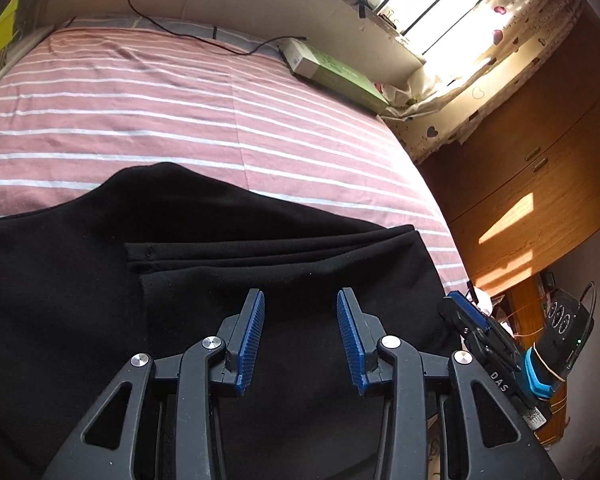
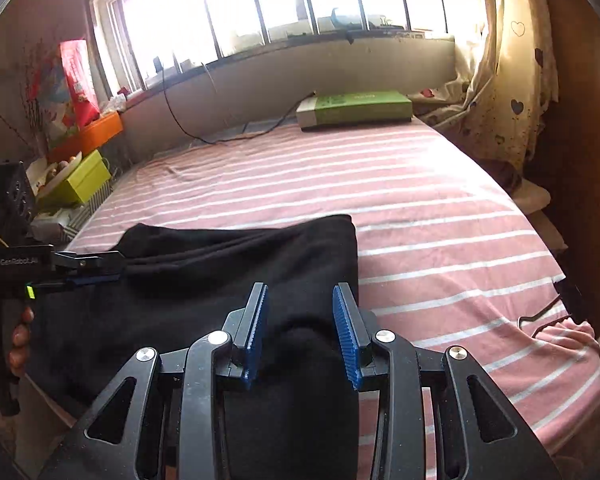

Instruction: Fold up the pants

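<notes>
- Black folded cloth pants (image 1: 228, 240) lie on the near part of a bed covered with a pink sheet with white stripes (image 1: 140, 100), stacked in several layers.
- Left gripper (image 1: 300, 312), black with blue ribbed pads, points downward over the pants; its jaws stand apart and nothing is between the pads.
- Right gripper (image 2: 300, 308), same build, tilts down over the right edge of the pants; its jaws are apart too, and whether the cloth bulging between them touches the pads cannot be told.
- In the right wrist view a person's fingers (image 2: 20, 336) wrap the left gripper's handle at far left.
- Flat green cardboard box (image 2: 356, 110) rests at the far side of the bed, well apart from the pants.
- Thin black cable (image 2: 180, 120) trails from the barred window (image 2: 260, 0) onto the sheet.
- Cream curtain with heart prints (image 2: 500, 92) hangs at right.
</notes>
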### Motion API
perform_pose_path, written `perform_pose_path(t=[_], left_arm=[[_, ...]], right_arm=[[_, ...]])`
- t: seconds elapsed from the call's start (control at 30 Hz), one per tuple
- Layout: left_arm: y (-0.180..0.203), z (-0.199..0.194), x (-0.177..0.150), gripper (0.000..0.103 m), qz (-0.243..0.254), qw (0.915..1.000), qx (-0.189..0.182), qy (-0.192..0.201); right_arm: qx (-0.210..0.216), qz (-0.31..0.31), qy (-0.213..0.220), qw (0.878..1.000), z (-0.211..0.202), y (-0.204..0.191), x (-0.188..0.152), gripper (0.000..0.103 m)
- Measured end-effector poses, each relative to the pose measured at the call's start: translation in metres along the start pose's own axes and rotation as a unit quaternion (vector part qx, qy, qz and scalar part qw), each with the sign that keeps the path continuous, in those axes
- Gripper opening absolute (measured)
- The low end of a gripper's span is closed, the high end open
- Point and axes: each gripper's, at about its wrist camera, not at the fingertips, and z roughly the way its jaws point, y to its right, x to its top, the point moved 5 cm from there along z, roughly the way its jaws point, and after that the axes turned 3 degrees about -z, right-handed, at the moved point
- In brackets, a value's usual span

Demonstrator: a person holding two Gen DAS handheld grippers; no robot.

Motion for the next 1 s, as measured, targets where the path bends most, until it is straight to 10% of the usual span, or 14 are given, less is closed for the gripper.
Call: perform_pose_path(t=[1.0], left_arm=[[-0.02, -0.001, -0.023, 0.065, -0.037, 0.9981, 0.049, 0.008]], right_arm=[[0.075, 0.039, -0.025, 0.996, -0.037, 0.027, -0.067, 0.032]])
